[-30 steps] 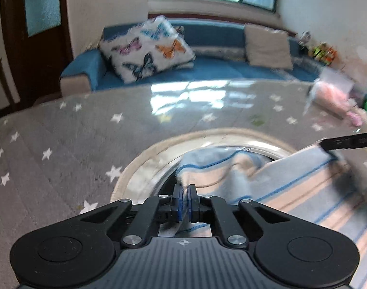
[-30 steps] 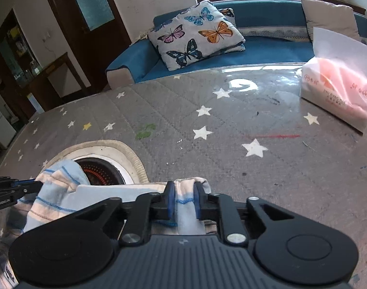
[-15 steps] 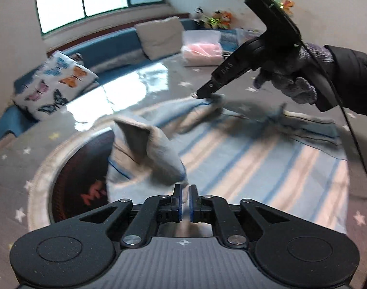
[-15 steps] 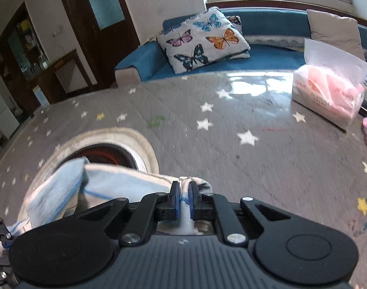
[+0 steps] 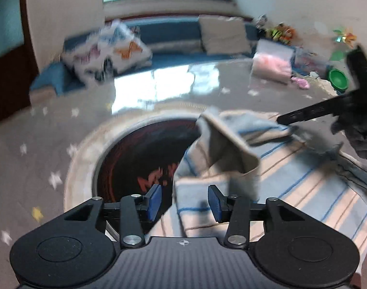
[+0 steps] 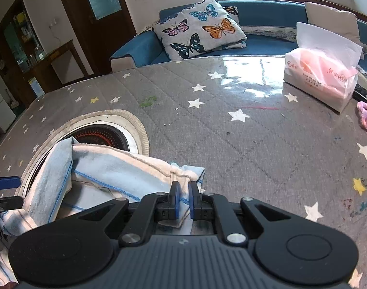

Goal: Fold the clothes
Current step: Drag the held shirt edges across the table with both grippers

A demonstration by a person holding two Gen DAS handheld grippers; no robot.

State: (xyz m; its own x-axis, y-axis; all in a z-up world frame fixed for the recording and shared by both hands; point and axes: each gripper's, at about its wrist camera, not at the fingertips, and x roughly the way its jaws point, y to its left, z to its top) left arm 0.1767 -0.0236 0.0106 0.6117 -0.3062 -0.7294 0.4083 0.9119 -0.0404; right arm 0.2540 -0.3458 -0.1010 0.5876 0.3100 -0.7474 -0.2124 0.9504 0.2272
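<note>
A light blue and cream striped garment (image 5: pixel 292 183) lies on the grey star-patterned table cover (image 5: pixel 38 159), partly over a round dark opening (image 5: pixel 145 159). My left gripper (image 5: pixel 184 201) is open, its blue pads on either side of a folded edge of the garment, which stands up in a loose peak. In the right wrist view the garment (image 6: pixel 104 168) is bunched at the lower left. My right gripper (image 6: pixel 184 201) is shut on a fold of the garment at its corner. The right gripper also shows in the left wrist view (image 5: pixel 283 120), at the garment's far edge.
A pink tissue pack (image 6: pixel 325 79) stands at the table's far right, with a pink knitted item (image 6: pixel 366 118) beside it. A blue sofa with a butterfly cushion (image 6: pixel 200 33) runs behind the table. A green bowl (image 5: pixel 337 78) sits at the far right. A dark door and cabinet stand left.
My left gripper has opened and let go of the garment's edge, which now stands loose between the pads. The right gripper stays shut on its corner, carried slightly forward.
</note>
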